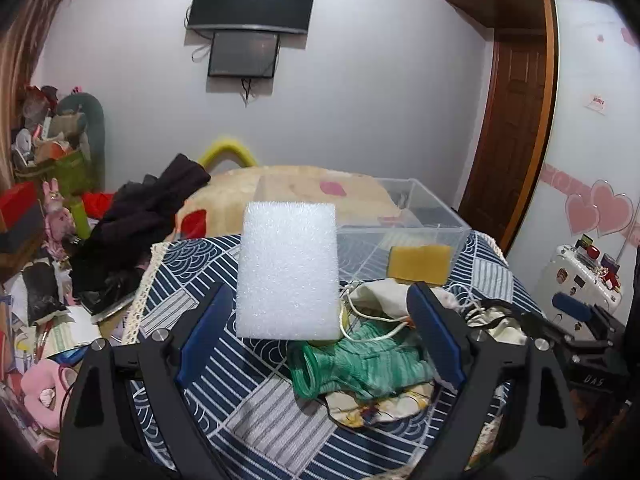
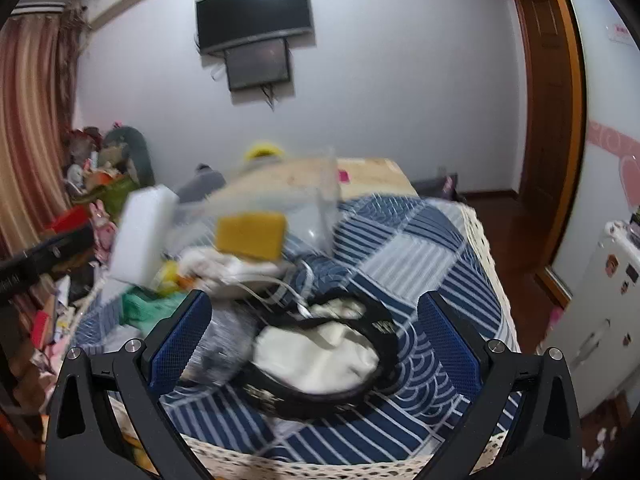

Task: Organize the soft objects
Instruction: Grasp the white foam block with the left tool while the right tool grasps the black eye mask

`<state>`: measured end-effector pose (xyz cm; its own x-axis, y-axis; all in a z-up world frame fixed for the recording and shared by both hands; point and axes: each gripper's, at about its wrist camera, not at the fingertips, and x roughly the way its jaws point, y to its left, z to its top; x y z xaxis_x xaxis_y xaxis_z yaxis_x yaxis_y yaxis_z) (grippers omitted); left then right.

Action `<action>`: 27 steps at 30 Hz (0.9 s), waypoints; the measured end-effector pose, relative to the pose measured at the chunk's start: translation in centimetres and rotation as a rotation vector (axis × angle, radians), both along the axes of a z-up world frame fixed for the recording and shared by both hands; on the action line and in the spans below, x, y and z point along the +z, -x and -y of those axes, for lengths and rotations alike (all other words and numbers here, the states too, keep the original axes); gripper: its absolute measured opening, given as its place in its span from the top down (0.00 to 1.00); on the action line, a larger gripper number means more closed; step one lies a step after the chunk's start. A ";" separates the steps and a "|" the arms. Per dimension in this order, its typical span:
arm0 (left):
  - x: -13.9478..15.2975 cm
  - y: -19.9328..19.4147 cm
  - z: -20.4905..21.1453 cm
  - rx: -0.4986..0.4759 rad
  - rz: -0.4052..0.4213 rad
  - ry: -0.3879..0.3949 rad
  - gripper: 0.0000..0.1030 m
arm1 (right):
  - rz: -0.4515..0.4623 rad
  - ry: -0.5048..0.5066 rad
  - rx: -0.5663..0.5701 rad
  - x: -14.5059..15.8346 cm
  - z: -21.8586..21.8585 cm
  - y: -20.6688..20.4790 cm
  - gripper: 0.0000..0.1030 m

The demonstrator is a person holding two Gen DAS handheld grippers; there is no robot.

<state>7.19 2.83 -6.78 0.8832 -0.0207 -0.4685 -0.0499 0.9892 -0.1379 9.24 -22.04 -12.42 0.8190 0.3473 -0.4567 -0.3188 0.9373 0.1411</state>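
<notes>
Left gripper: fingers spread wide, nothing held between them. A white foam block is seen standing upright in front of the gap, its lower edge near the left finger; whether it rests on the surface or touches the finger cannot be told from this view. Beyond it a clear plastic bin is set on the patterned blue-and-white cloth covering the surface, with a yellow sponge seen at its near wall; whether inside or against it cannot be told.

A green knitted piece is laid crumpled between the left fingers' reach, on top of a pale embroidered cloth. A white drawstring pouch is found just behind it.

Right gripper: fingers likewise held wide apart, gripping nothing. A cream bag with a black strap is lying on the cloth directly below the gap. This view is motion-blurred; the foam block, sponge and bin are made out further back to the left.
</notes>
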 end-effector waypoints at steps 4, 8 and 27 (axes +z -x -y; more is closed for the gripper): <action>-1.1 -2.8 -0.8 0.002 -0.053 0.020 0.13 | -0.075 0.011 -0.022 -1.5 0.7 -1.2 0.00; -2.3 -5.5 -1.3 0.012 -0.091 0.022 0.13 | -0.155 -0.007 -0.022 -2.9 1.4 -2.5 0.00; -4.0 -6.3 -1.0 0.030 -0.097 -0.021 0.65 | -0.181 0.008 0.077 -4.1 0.1 -0.4 0.86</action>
<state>13.51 3.83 -10.73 0.8336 0.0160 -0.5521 -0.0921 0.9896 -0.1104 9.68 -22.19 -16.53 0.6945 0.4016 -0.5969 -0.3596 0.9124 0.1955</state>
